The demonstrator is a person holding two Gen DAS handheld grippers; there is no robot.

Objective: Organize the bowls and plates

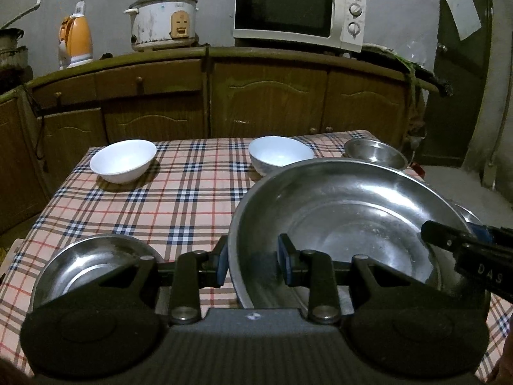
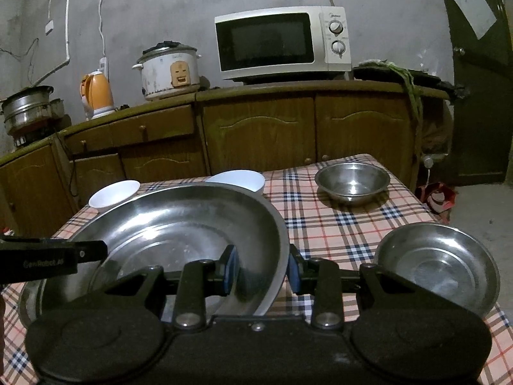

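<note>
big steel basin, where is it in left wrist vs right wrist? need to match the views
Left wrist: the big steel basin fills the lower right, its near-left rim between the left gripper pads.
Right wrist: the basin fills the lower left, its right rim between the right gripper pads.
Shared landmark: the microwave on the counter behind.

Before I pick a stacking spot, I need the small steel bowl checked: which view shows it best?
The right wrist view: the small steel bowl sits whole and unobstructed on the tablecloth. In the left wrist view the large steel plate hides its near side.
</note>
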